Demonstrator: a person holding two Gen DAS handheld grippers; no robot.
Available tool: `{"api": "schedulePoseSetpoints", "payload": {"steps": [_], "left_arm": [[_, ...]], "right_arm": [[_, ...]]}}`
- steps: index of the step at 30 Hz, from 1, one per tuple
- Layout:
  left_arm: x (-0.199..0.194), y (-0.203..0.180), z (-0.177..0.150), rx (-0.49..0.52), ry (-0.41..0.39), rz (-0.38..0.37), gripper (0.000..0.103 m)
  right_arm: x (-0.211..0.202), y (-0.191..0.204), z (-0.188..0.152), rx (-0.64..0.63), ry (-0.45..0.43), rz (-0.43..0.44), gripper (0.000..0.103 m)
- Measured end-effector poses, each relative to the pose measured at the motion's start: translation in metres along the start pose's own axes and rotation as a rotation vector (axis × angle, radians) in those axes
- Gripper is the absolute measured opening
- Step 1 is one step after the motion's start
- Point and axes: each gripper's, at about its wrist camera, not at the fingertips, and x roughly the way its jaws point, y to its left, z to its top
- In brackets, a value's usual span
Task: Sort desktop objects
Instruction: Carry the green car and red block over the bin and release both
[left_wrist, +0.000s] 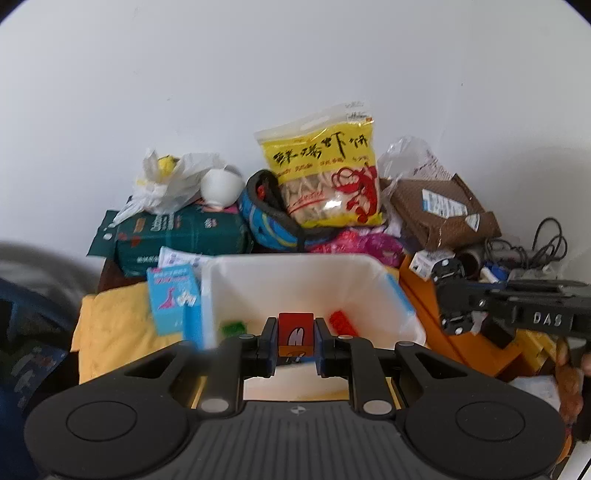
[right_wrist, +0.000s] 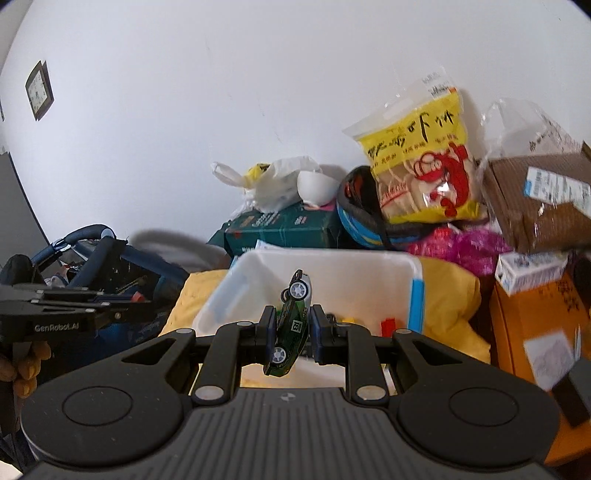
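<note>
My left gripper is shut on a red and orange block with a white mark, held over the near rim of a white bin. Inside that bin lie a green brick and a red brick. In the right wrist view my right gripper is shut on a green toy car numbered 18, standing nose-up above the same white bin. A red piece and a yellow piece show in the bin. The right gripper also appears at the right of the left wrist view.
Behind the bin, against the white wall, stand a yellow snack bag, a green box, a white plastic bag, a brown parcel and an orange box. A yellow cloth lies under the bin. A blue carton leans at its left.
</note>
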Motion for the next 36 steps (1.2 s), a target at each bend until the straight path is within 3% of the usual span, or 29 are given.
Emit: {"api": "schedulePoseSetpoints", "payload": {"steps": [13,30,31,33,34,36], "left_arm": [[0.036,-0.001,0.041,-0.013,0.048,0.008,0.022],[0.09,0.006,0.052,-0.004,0.169,0.062,0.022],[0.091,0.005,0.052,0.004,0.168,0.074,0.025],[0.096,0.003,0.053,0.018,0.172,0.101,0.051],[0.097,0.003,0.051,0.019,0.168,0.134,0.07],[0.096,0.001,0.045,0.039,0.149,0.169,0.074]], "right_arm": [[0.024,-0.008,0.025,0.014,0.045,0.001,0.022],[0.08,-0.023,0.03,0.005,0.189,-0.062,0.022],[0.083,-0.024,0.029,0.006,0.197,-0.067,0.022],[0.09,-0.024,0.028,0.0,0.218,-0.077,0.022],[0.094,-0.025,0.028,-0.003,0.229,-0.082,0.024],[0.099,-0.026,0.027,-0.007,0.228,-0.109,0.042]]}}
